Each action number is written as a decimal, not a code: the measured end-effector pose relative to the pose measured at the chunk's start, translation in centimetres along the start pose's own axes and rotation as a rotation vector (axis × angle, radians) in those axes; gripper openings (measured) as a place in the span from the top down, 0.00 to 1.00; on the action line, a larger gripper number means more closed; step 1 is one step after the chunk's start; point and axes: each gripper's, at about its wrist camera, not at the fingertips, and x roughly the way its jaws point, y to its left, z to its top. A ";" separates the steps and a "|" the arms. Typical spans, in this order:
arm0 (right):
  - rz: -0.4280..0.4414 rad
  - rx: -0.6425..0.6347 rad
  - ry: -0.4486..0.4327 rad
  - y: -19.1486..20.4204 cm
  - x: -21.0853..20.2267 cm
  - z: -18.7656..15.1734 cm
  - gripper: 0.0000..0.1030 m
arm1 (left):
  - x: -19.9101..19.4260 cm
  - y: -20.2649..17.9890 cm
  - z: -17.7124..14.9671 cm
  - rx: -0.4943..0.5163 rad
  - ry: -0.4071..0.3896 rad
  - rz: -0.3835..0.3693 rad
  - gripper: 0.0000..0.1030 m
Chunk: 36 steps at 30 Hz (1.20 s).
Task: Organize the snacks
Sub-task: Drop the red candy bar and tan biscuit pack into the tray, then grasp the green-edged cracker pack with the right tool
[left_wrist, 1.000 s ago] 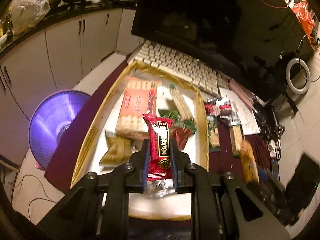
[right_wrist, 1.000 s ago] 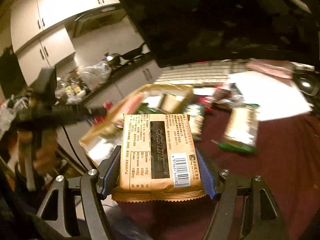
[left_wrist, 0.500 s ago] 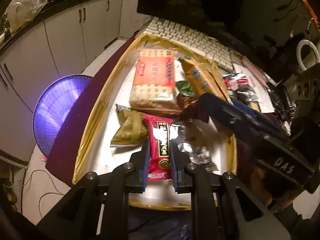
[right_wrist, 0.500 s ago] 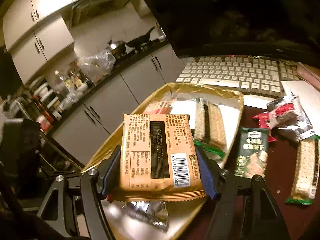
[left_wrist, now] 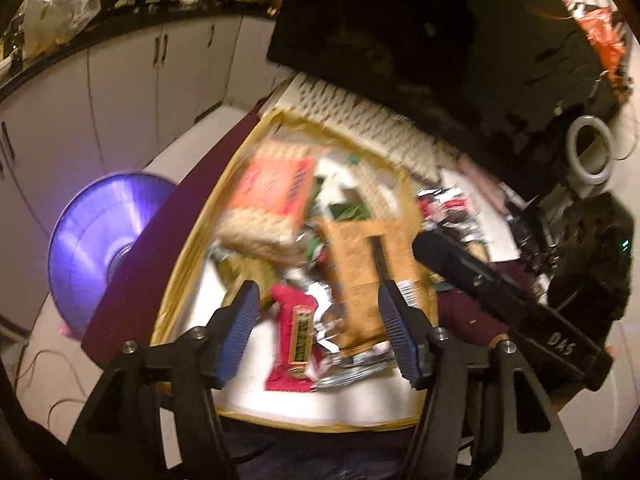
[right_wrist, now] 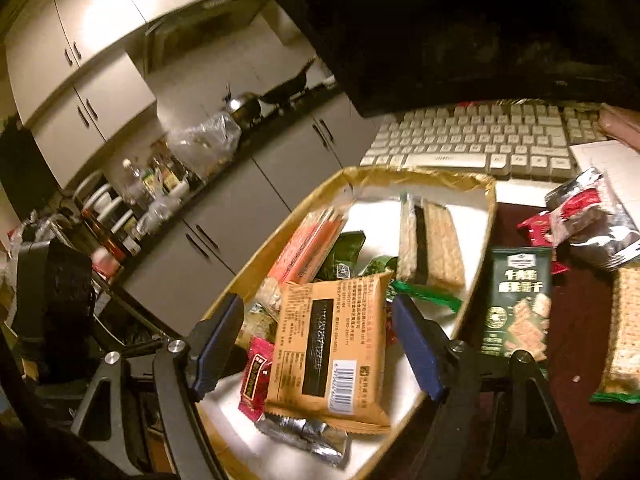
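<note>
A gold-rimmed white tray [left_wrist: 188,280] [right_wrist: 490,208] holds several snack packs. My left gripper [left_wrist: 320,332] is open above the tray's near end, over a red snack packet [left_wrist: 298,340] that lies flat in the tray. My right gripper [right_wrist: 320,344] is open, with a tan cracker pack [right_wrist: 332,344] lying in the tray between its jaws; the same pack shows in the left wrist view [left_wrist: 368,276]. The red packet [right_wrist: 256,376] lies beside it. An orange cracker pack [left_wrist: 272,204] [right_wrist: 308,244] lies further back.
A green cracker pack [right_wrist: 516,304], a clear cracker sleeve [right_wrist: 624,332] and foil packets [right_wrist: 588,216] lie on the maroon cloth right of the tray. A white keyboard [right_wrist: 480,136] and dark monitor [left_wrist: 420,40] stand behind. A purple fan [left_wrist: 96,240] is on the floor at left.
Both grippers have opened. The red packet left the left gripper and the tan pack left the right gripper; both now lie in the tray.
</note>
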 end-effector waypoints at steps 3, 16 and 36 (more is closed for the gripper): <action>-0.011 0.032 -0.041 -1.2 -1.5 -0.3 0.26 | -0.5 -1.0 0.1 0.005 -0.022 -0.056 0.35; -0.236 0.291 -0.096 -11.6 -8.7 -0.3 0.26 | 0.9 -7.4 0.7 0.114 -0.005 -0.137 0.30; -0.599 0.149 0.122 -13.4 -4.3 0.3 0.54 | 8.1 -13.4 2.6 0.294 0.169 -0.019 0.30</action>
